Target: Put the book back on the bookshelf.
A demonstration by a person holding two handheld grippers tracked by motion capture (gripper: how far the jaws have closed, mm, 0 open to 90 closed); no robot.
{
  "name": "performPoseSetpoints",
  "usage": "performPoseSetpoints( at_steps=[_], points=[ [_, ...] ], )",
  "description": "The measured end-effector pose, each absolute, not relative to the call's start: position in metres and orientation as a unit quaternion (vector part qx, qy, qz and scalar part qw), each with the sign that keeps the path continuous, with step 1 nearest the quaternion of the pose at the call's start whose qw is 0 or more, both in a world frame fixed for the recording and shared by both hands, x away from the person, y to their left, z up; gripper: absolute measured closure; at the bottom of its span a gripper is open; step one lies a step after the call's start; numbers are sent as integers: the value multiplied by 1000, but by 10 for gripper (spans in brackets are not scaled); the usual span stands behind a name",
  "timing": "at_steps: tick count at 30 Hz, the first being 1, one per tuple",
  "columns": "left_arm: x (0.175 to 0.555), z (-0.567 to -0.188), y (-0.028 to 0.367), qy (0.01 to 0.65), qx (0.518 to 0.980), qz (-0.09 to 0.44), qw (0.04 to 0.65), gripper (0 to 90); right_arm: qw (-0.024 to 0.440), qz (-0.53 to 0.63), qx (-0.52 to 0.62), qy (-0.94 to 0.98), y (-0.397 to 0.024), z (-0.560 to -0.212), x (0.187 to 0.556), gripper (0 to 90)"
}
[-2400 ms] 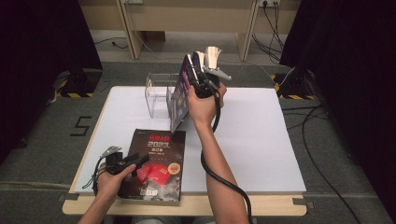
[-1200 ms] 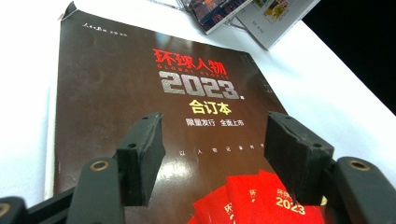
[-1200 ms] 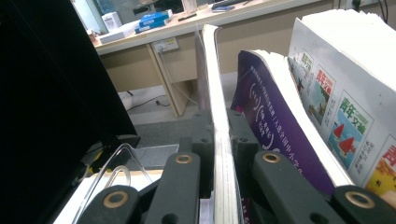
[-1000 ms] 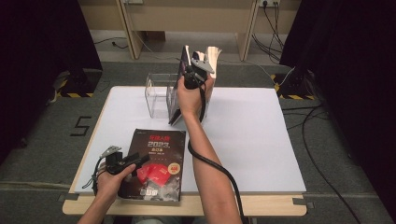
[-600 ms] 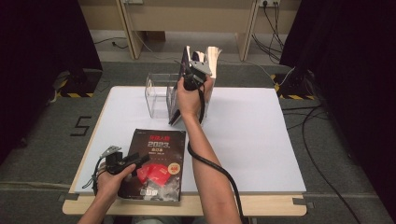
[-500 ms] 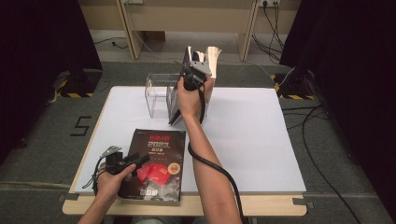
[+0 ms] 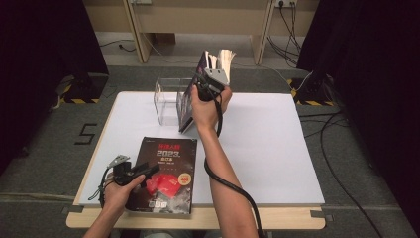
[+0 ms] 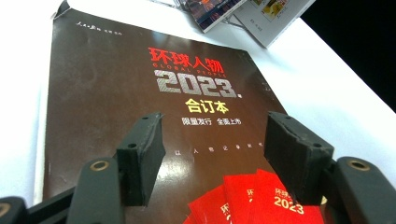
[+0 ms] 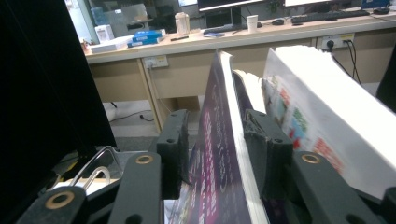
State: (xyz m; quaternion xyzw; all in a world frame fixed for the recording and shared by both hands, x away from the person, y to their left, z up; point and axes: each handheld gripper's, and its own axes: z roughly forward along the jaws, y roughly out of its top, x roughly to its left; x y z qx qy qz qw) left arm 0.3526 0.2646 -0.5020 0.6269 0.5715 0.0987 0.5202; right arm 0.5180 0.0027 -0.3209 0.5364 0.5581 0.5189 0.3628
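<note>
Right gripper [image 9: 215, 144] has just been opening around the purple magazine [image 9: 219, 154]; left gripper [image 8: 217, 154] open above the brown book [image 8: 116, 93]

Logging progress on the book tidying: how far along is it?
Done: a purple book stands on edge beside the clear holder, next to a white-paged volume. In hand: the right tongs straddle the purple book, jaws just opening, pads off it. Left: the dark 2023 book lies flat near the table's front edge, the open left tongs over it.
</note>
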Motion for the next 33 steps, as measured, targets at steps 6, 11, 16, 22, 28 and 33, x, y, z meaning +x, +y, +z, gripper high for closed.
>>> performPoseSetpoints(
  at_steps=[6, 11, 16, 22, 28, 33],
  points=[
    [352, -502, 264, 571, 627, 100, 520, 368, 362, 528, 533, 553, -5, -321, 503, 605],
    [352, -502, 264, 572, 626, 100, 521, 368, 367, 530, 526, 554, -11, -319, 495, 721],
    [352, -501, 264, 572, 626, 100, 521, 368, 366, 526, 532, 553, -15, -319, 492, 761],
    [352, -501, 263, 571, 627, 100, 521, 368, 370, 519, 534, 556, -19, -322, 493, 876],
    [352, -502, 264, 572, 626, 99, 520, 368, 377, 509, 531, 563, -16, -320, 499, 886],
    [353, -502, 263, 571, 627, 100, 521, 368, 380, 508, 529, 564, -14, -320, 501, 887]
  ],
)
